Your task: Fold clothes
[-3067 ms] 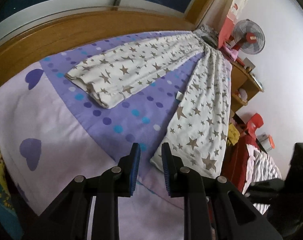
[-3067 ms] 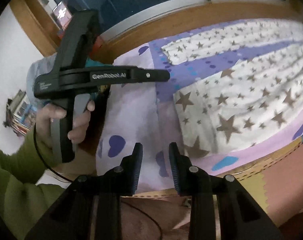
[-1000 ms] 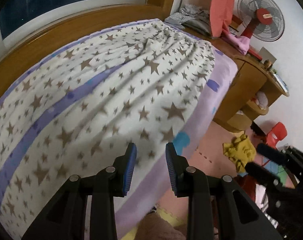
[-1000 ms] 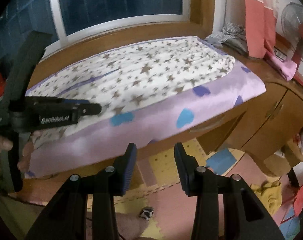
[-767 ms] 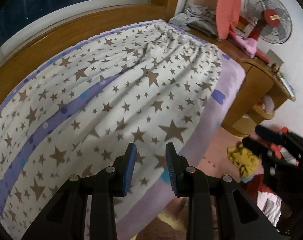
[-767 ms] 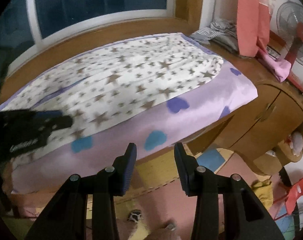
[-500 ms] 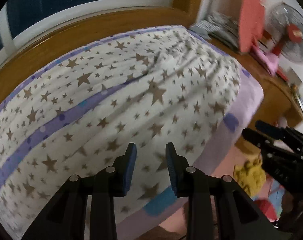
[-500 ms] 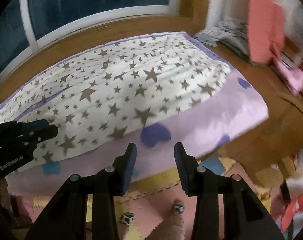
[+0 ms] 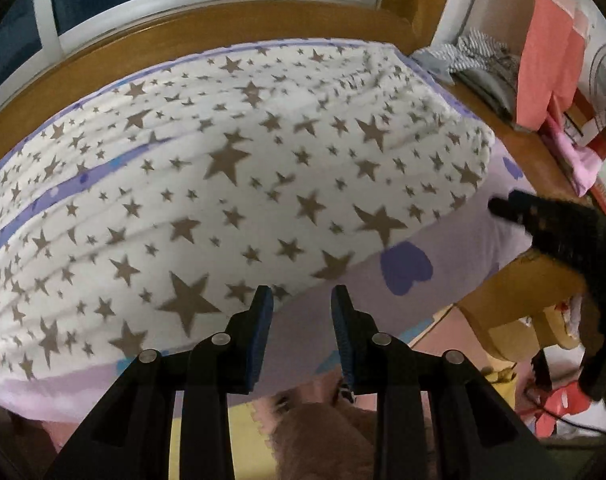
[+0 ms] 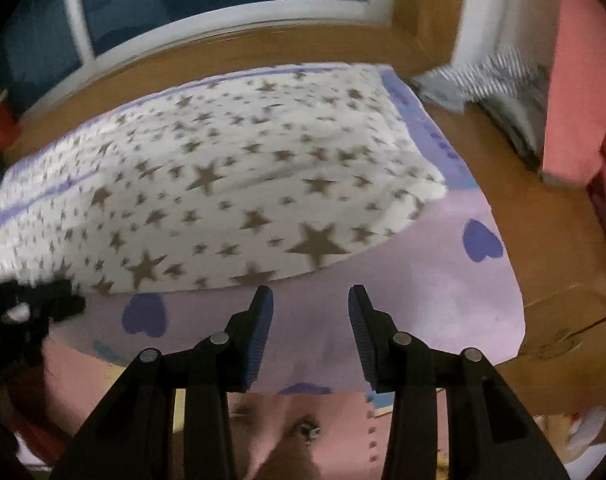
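While the star-print garment [image 9: 231,184] lies spread flat over the lilac heart-print sheet [image 9: 455,248], its near hem sits just beyond both claws. The left gripper [image 9: 297,312] and right gripper [image 10: 310,312] hover over the sheet's edge, jaws apart and empty.

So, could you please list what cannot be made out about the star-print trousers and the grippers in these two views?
- Star-print trousers: leg ends cut off by the left edge, left wrist view.
- Their stars: smeared by motion blur, right wrist view.
- Right gripper: blurred; jaws unreadable, left wrist view.
- Left gripper: blurred, cut by the edge, right wrist view.
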The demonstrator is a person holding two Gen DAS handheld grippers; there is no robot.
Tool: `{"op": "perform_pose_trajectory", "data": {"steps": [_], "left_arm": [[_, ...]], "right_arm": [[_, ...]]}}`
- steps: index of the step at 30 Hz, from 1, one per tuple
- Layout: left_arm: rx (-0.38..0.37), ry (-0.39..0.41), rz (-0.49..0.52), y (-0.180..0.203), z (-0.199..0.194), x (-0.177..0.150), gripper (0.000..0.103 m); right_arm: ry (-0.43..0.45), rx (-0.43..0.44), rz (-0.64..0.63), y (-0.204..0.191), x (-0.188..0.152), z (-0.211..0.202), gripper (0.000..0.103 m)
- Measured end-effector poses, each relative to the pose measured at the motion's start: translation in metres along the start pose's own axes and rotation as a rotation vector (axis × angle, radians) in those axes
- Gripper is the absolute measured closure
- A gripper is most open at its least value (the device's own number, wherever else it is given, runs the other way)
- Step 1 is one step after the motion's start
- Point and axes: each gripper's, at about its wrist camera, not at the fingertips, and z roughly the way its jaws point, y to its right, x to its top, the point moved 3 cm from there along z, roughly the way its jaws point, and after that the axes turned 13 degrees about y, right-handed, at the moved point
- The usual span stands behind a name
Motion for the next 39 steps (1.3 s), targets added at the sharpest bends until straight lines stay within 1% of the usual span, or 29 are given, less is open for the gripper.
{"op": "perform_pose_trajectory", "data": {"steps": [2, 5, 7, 9, 11, 12, 14, 17, 19, 21, 24, 26, 27, 28, 29, 31, 34, 37, 39], "left_arm": [[-0.005, -0.001, 0.008, 0.003, 0.002, 0.001, 0.073], [-0.034, -0.004, 0.009, 0.005, 0.008, 0.004, 0.073], [-0.065, 0.012, 0.021, 0.009, 0.009, 0.007, 0.073], [-0.071, 0.033, 0.049, 0.014, 0.013, 0.01, 0.073], [-0.055, 0.027, 0.049, 0.019, 0.016, 0.01, 0.073], [-0.064, 0.023, 0.042, 0.021, 0.017, 0.009, 0.073], [-0.063, 0.019, 0.05, 0.027, 0.017, 0.009, 0.073], [-0.039, 0.021, 0.061, 0.032, 0.017, 0.009, 0.073], [-0.027, 0.027, 0.048, 0.034, 0.016, 0.01, 0.073], [-0.016, 0.032, 0.026, 0.037, 0.017, 0.012, 0.073], [0.003, 0.022, -0.006, 0.042, 0.022, 0.013, 0.073], [0.004, 0.013, -0.024, 0.047, 0.023, 0.012, 0.073], [0.0, 0.011, -0.032, 0.05, 0.023, 0.011, 0.073], [-0.009, 0.009, -0.04, 0.053, 0.025, 0.011, 0.073], [-0.017, 0.01, -0.045, 0.056, 0.025, 0.011, 0.073], [-0.027, 0.024, -0.041, 0.064, 0.025, 0.013, 0.073], [-0.009, 0.057, -0.013, 0.076, 0.025, 0.017, 0.073], [0.047, 0.096, 0.021, 0.081, 0.027, 0.022, 0.073], [0.108, 0.132, 0.039, 0.08, 0.028, 0.026, 0.073]], "right_arm": [[-0.013, 0.036, 0.065, 0.016, 0.004, 0.007, 0.064], [-0.046, 0.089, 0.176, 0.035, 0.01, 0.023, 0.064], [-0.063, 0.118, 0.261, 0.045, 0.011, 0.034, 0.064], [-0.061, 0.14, 0.303, 0.05, 0.013, 0.04, 0.064], [-0.051, 0.149, 0.338, 0.054, 0.017, 0.044, 0.064], [-0.05, 0.153, 0.355, 0.056, 0.019, 0.046, 0.064], [-0.056, 0.158, 0.372, 0.06, 0.02, 0.046, 0.064], [-0.062, 0.167, 0.41, 0.071, 0.022, 0.047, 0.064], [-0.061, 0.152, 0.425, 0.08, 0.024, 0.048, 0.064], [-0.058, 0.146, 0.411, 0.088, 0.028, 0.053, 0.064], [-0.063, 0.181, 0.406, 0.094, 0.038, 0.064, 0.064], [-0.061, 0.193, 0.382, 0.091, 0.047, 0.071, 0.064], [-0.059, 0.196, 0.365, 0.09, 0.05, 0.074, 0.066], [-0.057, 0.197, 0.344, 0.088, 0.052, 0.074, 0.076], [-0.054, 0.204, 0.324, 0.086, 0.055, 0.074, 0.101], [-0.023, 0.236, 0.31, 0.085, 0.063, 0.063, 0.101], [0.029, 0.279, 0.313, 0.085, 0.081, 0.044, 0.101], [0.05, 0.317, 0.281, 0.078, 0.097, 0.032, 0.101], [0.058, 0.324, 0.257, 0.073, 0.101, 0.029, 0.101]]}}
